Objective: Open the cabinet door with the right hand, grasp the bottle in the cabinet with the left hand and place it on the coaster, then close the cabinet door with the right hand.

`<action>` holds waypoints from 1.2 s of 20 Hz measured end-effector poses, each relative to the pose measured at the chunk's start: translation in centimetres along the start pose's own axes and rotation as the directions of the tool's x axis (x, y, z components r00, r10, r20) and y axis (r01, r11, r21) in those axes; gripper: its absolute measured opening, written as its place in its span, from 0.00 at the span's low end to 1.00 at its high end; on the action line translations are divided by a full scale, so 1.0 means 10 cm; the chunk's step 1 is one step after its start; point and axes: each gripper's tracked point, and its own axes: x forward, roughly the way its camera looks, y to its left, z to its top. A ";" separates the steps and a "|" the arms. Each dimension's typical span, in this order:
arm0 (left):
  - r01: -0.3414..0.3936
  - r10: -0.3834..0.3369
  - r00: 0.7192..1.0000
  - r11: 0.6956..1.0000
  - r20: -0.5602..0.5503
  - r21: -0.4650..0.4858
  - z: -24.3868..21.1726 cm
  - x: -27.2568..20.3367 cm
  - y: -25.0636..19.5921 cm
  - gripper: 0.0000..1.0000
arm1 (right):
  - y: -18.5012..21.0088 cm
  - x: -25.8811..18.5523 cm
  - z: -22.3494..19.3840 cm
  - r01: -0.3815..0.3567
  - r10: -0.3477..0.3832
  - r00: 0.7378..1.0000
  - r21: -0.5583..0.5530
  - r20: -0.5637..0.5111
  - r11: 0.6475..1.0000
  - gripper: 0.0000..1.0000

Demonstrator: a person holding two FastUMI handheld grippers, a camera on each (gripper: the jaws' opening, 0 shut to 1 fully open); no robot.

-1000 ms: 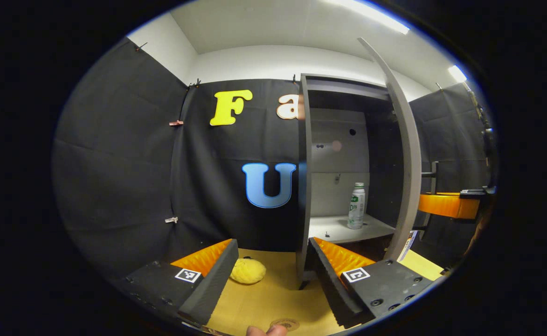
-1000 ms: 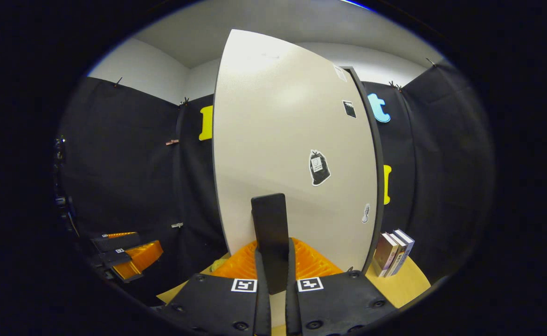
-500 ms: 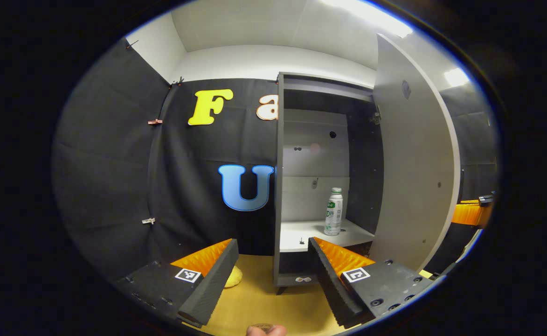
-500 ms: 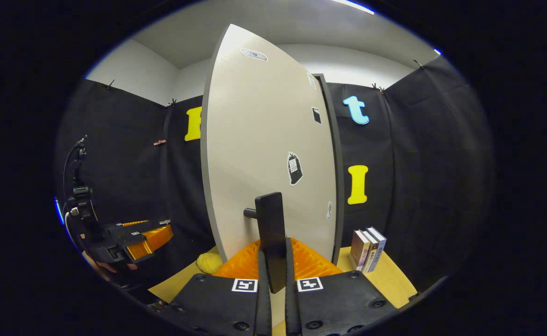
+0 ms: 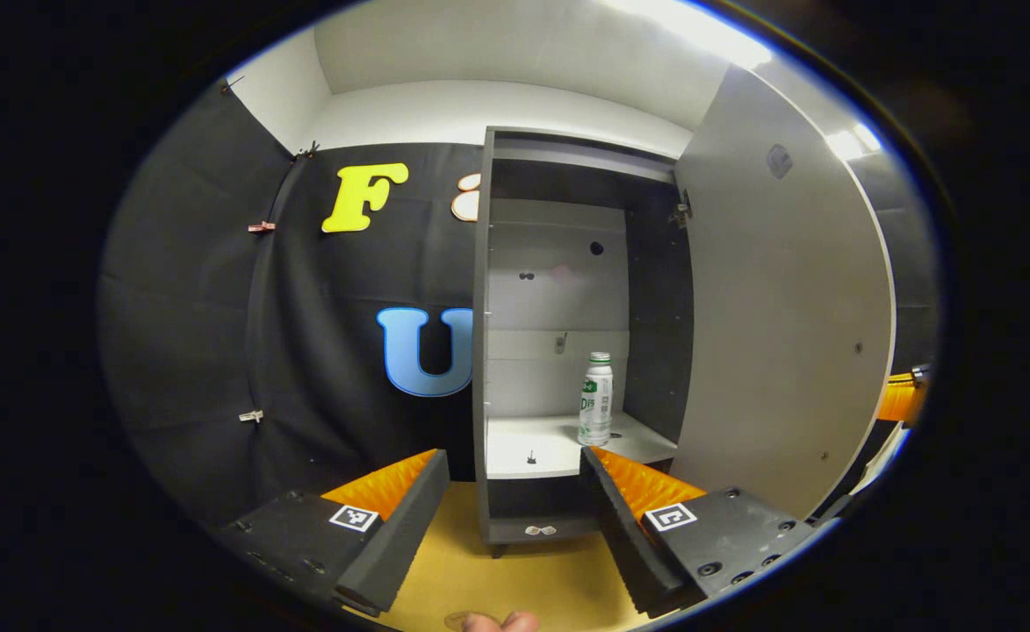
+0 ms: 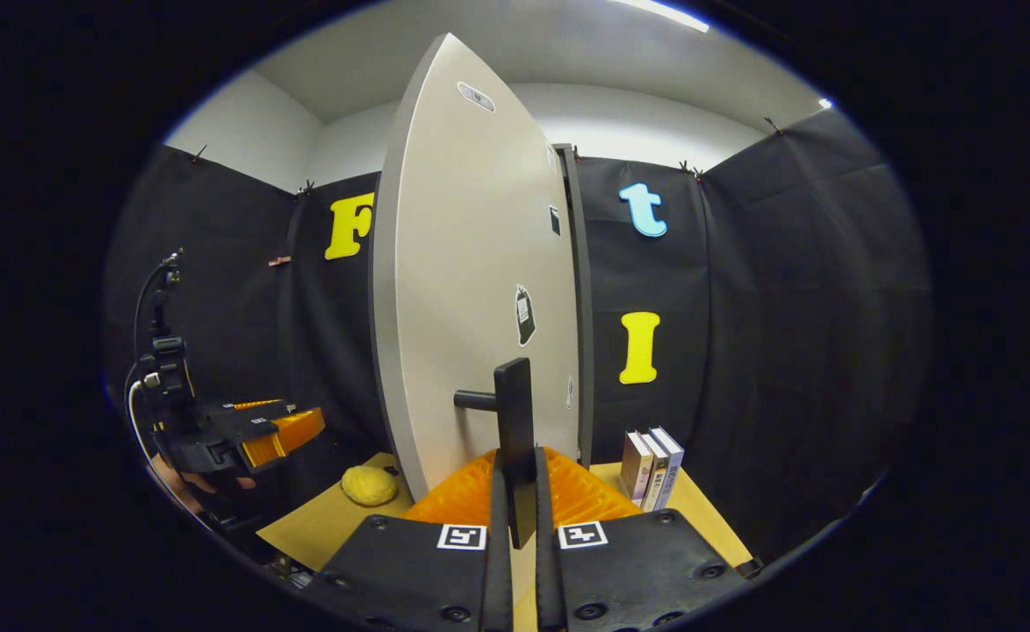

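**Grey door swung wide, bottle exposed on the shelf**

Grey and tall, the cabinet [image 5: 567, 351] stands in the middle of the left gripper view, its door [image 5: 778, 307] spread across the right of the frame. Half a second ago the door was seen more edge-on; now its inner face is broader in the frame and the opening sits further left. In the right gripper view the door [image 6: 471, 263] shows its pale outer face, narrower than before, rising from centre to the upper part of the frame.

The table [image 5: 523, 579] of tan wood lies along the bottom of the left gripper view. In the right gripper view three books [image 6: 651, 456] stand upright at lower right of centre, and a yellow sponge [image 6: 368, 484] rests at lower left, more fully seen than before.

The bottle [image 5: 595, 399], white with a green label, stands upright on the cabinet's white shelf [image 5: 541, 443], right of centre.

The right gripper [image 6: 515, 518] is clamped narrow on the dark handle [image 6: 513, 412] at bottom centre. The left gripper [image 5: 515, 518] has its fingers spread wide, holding nothing, aimed at the cabinet's foot; it also appears at the left of the right gripper view [image 6: 242, 430], held by a hand [image 6: 194, 483].
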 end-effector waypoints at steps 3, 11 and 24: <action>0.022 -0.022 1.000 1.000 0.015 0.000 0.08 0.11 -0.14 0.95 | -0.05 -0.03 -0.02 -0.004 0.004 1.000 0.016 -0.010 1.000 0.14; 0.059 -0.058 0.997 0.998 0.047 -0.006 0.22 0.33 -0.43 0.95 | -0.29 -0.06 0.02 0.050 -0.050 0.999 0.040 -0.013 0.998 0.14; 0.120 -0.123 0.990 0.992 0.066 0.043 0.39 0.98 -1.03 0.92 | -0.61 -0.17 0.09 0.109 -0.109 0.994 0.099 -0.013 0.989 0.10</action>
